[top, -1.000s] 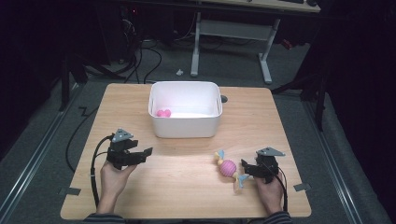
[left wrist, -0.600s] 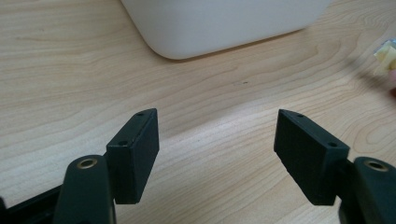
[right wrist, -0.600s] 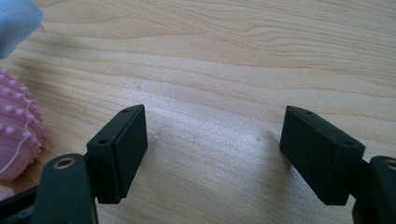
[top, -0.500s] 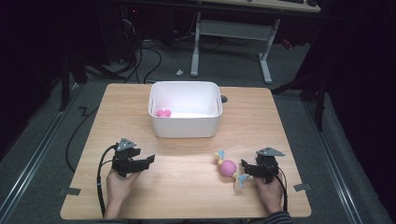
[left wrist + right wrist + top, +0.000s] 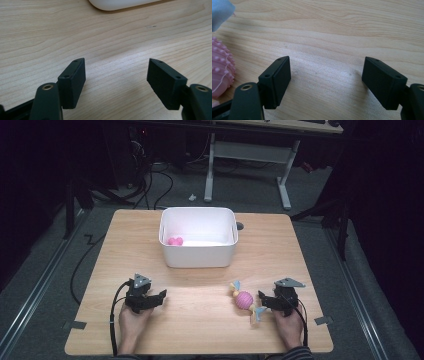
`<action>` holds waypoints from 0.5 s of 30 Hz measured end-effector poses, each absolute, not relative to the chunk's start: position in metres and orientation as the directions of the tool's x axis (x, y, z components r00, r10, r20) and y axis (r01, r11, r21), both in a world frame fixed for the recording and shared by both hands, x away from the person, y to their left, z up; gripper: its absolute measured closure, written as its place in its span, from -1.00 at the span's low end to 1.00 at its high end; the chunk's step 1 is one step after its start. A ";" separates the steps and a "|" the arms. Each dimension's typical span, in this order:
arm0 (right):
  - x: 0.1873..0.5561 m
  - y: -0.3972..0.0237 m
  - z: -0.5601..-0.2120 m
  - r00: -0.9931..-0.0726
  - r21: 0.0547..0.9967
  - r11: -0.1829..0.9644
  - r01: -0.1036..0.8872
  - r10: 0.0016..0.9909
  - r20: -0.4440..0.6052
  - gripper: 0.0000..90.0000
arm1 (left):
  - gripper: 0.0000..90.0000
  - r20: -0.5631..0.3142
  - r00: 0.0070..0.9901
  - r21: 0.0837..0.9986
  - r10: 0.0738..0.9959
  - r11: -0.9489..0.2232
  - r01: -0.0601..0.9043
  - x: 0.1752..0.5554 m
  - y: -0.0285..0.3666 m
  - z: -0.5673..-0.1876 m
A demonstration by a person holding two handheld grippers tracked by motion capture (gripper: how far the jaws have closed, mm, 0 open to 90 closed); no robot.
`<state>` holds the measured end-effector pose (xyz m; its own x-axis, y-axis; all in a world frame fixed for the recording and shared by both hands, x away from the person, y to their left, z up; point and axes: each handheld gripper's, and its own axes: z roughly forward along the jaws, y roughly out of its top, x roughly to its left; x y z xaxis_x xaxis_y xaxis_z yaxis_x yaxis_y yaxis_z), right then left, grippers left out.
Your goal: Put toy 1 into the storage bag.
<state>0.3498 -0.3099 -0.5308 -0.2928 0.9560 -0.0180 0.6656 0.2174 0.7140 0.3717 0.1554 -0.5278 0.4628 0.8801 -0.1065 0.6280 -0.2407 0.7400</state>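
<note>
A pink knobbly ball toy (image 5: pixel 244 300) with yellow and blue ends lies on the wooden table (image 5: pixel 200 330) at the near right. My right gripper (image 5: pixel 262 299) rests just right of it, jaws pointing at it, open and empty. In the right gripper view the gripper (image 5: pixel 327 60) has bare wood between its jaws, with the ball (image 5: pixel 220 72) beside the left one. My left gripper (image 5: pixel 161 296) sits low at the near left, open over bare wood (image 5: pixel 116 62). A small pink thing (image 5: pixel 175 241) lies in the white bin (image 5: pixel 197 255).
The white bin stands at the table's far middle; its lower edge (image 5: pixel 120 3) shows at the top of the left gripper view. A blue end of the toy (image 5: pixel 219 12) shows at the top left of the right gripper view. Cables trail from both grippers.
My left hand has sunk and drawn back toward the near edge of the table with its jaws still open. The right hand and the toy have kept still.
</note>
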 end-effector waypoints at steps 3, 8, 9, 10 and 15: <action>0.350 -0.310 -0.531 -0.293 0.714 0.217 0.666 0.956 -0.018 -0.49 | -0.30 -0.083 0.457 0.736 0.886 -0.254 0.627 0.373 0.156 -0.529; 0.350 -0.310 -0.531 -0.295 0.715 0.219 0.664 0.955 -0.018 -0.48 | -0.30 -0.049 0.454 0.730 0.890 -0.278 0.624 0.374 0.154 -0.533; 0.350 -0.310 -0.531 -0.296 0.715 0.219 0.664 0.955 -0.018 -0.48 | -0.30 -0.043 0.454 0.732 0.890 -0.281 0.621 0.374 0.153 -0.533; 0.350 -0.310 -0.531 -0.296 0.715 0.219 0.664 0.955 -0.018 -0.48 | -0.30 -0.039 0.453 0.733 0.890 -0.283 0.618 0.374 0.153 -0.533; 0.350 -0.310 -0.531 -0.297 0.715 0.220 0.664 0.955 -0.018 -0.48 | -0.33 -0.011 0.447 0.744 0.894 -0.291 0.602 0.374 0.152 -0.536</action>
